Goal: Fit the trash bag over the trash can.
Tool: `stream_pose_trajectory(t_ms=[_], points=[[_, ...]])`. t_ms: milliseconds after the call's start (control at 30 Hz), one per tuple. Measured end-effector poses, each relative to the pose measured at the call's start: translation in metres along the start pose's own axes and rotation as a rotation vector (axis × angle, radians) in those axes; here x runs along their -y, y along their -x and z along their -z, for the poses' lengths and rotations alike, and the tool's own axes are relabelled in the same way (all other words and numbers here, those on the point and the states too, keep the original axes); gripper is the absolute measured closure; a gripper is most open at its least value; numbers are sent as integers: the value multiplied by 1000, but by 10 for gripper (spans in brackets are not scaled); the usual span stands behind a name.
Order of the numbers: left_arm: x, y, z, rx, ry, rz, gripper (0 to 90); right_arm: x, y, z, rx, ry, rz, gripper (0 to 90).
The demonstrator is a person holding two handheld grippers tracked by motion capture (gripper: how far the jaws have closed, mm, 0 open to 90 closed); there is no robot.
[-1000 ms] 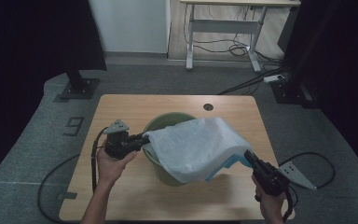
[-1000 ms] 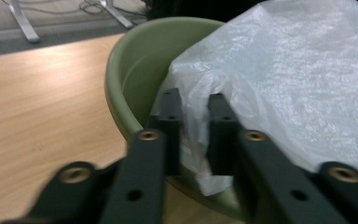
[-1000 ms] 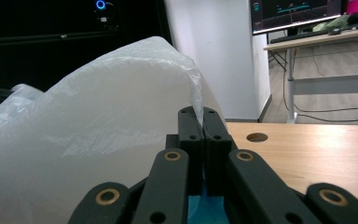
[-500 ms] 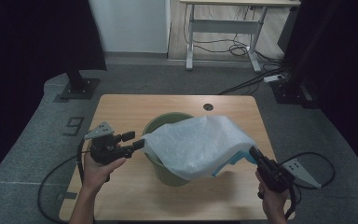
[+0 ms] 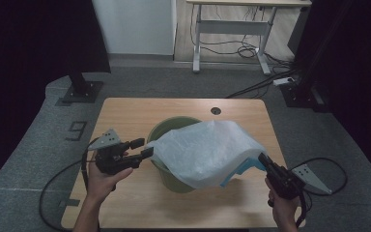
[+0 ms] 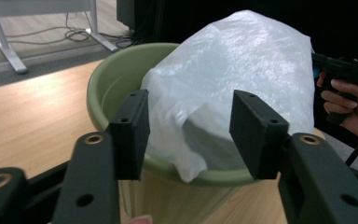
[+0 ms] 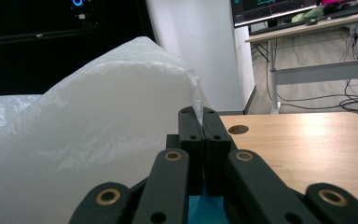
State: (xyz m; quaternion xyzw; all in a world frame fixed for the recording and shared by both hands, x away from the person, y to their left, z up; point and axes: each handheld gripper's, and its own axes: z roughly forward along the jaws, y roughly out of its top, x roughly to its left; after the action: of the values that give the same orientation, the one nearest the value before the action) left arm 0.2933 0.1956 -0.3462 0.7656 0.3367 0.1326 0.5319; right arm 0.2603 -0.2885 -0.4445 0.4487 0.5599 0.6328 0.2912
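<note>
Left gripper point(image 5: 144, 149) has let go, jaws apart; right gripper point(image 7: 199, 122) view shows bag point(image 5: 207, 152) pinched.

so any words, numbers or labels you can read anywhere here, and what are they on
"9": a dark number on the grey floor mat left of the table, in the high view.
Monitor in the right gripper view: coloured lines on its screen, too blurred to read.
White plastic bag, green bucket, left gripper and right gripper: no print or label to be seen.
</note>
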Motion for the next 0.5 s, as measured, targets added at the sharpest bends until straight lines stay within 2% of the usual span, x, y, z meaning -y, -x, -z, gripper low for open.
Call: stream_pose_trajectory(t_ms=[133, 233, 433, 500], points=[[-2, -1, -11, -2, -54, -7, 626, -1, -2, -2, -7, -3, 1, 879], [1, -4, -20, 31, -85, -6, 700, -2, -4, -2, -15, 2, 8, 879], [4, -4, -36, 40, -115, -4, 717, -6, -10, 0, -35, 12, 11, 879], [2, 0, -44, 38, -130, -14, 715, -8, -14, 1, -50, 15, 18, 879]])
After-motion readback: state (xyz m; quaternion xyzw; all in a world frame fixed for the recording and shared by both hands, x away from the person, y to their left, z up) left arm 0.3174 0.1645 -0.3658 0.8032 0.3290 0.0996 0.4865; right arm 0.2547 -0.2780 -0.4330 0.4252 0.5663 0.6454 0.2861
